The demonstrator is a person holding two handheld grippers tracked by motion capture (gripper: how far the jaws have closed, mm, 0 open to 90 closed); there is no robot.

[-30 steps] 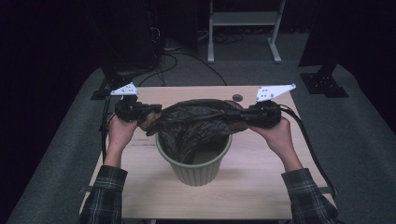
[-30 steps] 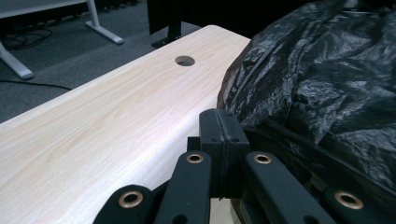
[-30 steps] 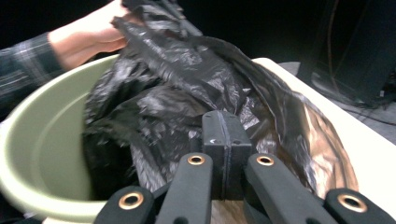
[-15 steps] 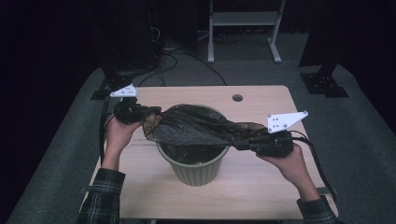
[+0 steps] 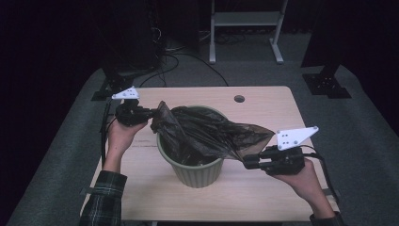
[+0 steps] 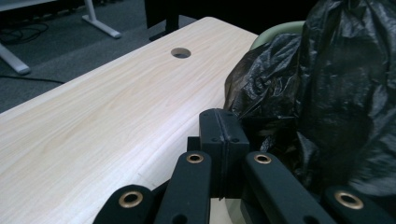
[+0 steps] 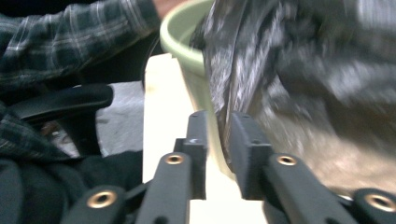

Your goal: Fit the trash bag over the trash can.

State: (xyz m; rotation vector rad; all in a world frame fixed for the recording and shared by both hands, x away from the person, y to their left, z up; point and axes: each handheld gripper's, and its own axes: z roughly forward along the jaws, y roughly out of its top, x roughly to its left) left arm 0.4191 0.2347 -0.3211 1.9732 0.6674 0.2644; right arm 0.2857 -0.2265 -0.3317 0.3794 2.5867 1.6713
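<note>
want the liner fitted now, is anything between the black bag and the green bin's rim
Nothing visible blocks it. The black bag already drapes into the green bin; the left gripper pinches one edge, while the right gripper, jaws just opening, sits at the other.

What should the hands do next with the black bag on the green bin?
Probably the right gripper, whose jaws have just been opening around the bag's edge, should pull that edge down over the bin's near rim. The left gripper already pins the far side, and the bag lies loose.
</note>
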